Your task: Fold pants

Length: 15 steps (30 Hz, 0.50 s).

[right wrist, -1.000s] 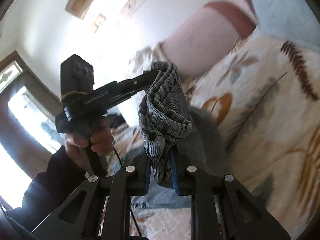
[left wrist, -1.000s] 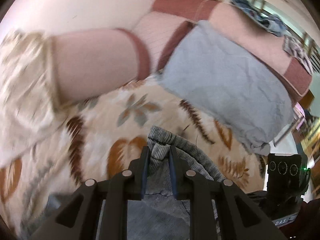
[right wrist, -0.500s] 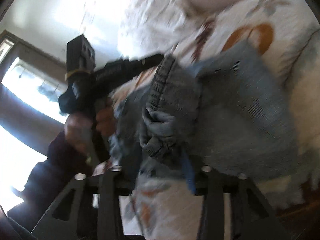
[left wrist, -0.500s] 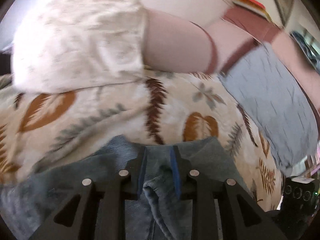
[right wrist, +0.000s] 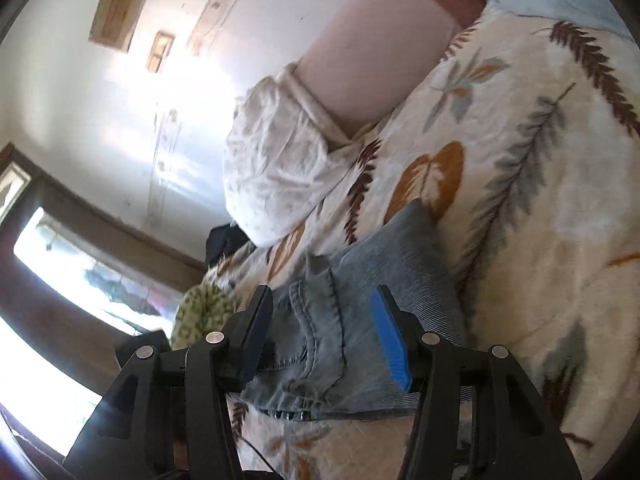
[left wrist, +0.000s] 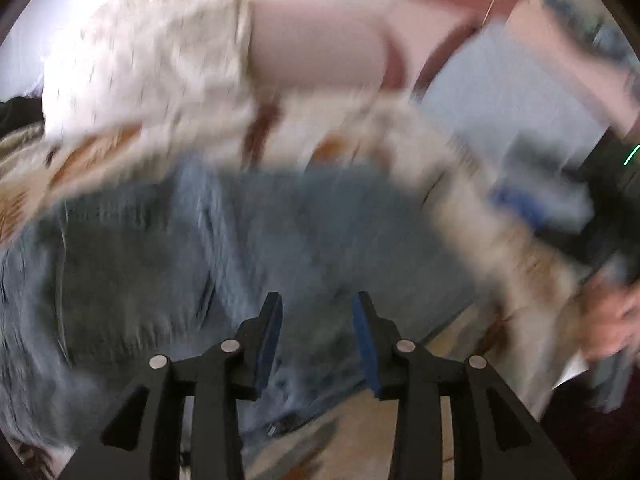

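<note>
The pants (right wrist: 384, 304), grey-blue denim, are seen lying folded on the bed's leaf-print cover (right wrist: 532, 184), near its front edge. In the right wrist view a seamed edge w/ stitching is seen toward the left of the bundle and a plain ribbed panel toward the right.

Right claw (right wrist: 324, 324): jaws are held apart, roughly half open, having just been opening. The denim is seen between and beyond the fingers, but nothing is pressed by the blue pad (right wrist: 390, 344); no grip is shown.

Left claw (left wrist: 316, 328): jaws are parted, approx. a third open, and have just been opening. The pants (left wrist: 280, 240) are spread below it; cloth is seen through the gap, not pinched. This view is heavily blurred, so contact w/ the fabric cannot be told.

A white pillow (right wrist: 276, 160) and a pink bolster (right wrist: 368, 52) are seen at the head of the bed. A hand (left wrist: 612, 316) is seen at the left view's right edge, blurred.
</note>
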Each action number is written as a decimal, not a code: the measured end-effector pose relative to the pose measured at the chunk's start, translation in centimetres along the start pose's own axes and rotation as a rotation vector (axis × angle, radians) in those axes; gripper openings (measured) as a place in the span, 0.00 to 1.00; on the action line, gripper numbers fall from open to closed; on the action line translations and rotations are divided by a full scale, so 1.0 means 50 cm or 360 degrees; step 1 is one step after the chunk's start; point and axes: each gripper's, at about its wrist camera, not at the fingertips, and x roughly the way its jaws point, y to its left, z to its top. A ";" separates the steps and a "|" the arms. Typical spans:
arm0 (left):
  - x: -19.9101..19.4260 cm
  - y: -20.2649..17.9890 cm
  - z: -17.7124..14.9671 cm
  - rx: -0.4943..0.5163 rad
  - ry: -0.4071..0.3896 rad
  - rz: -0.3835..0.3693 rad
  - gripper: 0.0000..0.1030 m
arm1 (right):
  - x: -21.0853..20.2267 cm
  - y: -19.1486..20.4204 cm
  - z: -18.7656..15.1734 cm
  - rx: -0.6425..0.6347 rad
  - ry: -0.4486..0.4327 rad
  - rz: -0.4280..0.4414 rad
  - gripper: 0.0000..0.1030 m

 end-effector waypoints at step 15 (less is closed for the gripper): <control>-0.293 0.195 -0.225 -0.0879 -0.0831 0.0561 0.67 | 0.018 0.055 -0.054 -0.0238 0.0103 -0.0126 0.50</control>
